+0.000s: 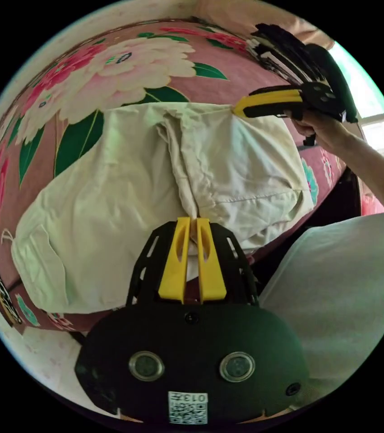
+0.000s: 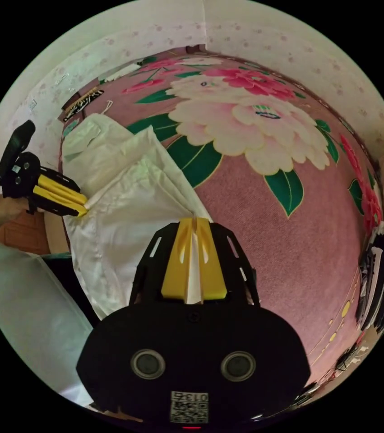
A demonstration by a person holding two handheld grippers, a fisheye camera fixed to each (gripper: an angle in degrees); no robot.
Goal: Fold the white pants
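On the pink flowered bedspread (image 2: 264,216), the crumpled white cotton pants (image 1: 110,203) lay spread out, barely folded; left gripper (image 1: 192,223) and right gripper (image 2: 195,222) each had jaws pinched tight on fabric.

Setting: home bedroom — bed with pink floral bedspread (image 2: 264,180) across frame centre; pale flower-sprigged wallpaper (image 2: 291,40) along the top edge; bright window (image 1: 363,94) at upper right of left gripper view; stacked dark clothing (image 2: 381,270) at right edge.

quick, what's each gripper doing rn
Left gripper: shut on the white pants.
Right gripper: shut on the white pants.
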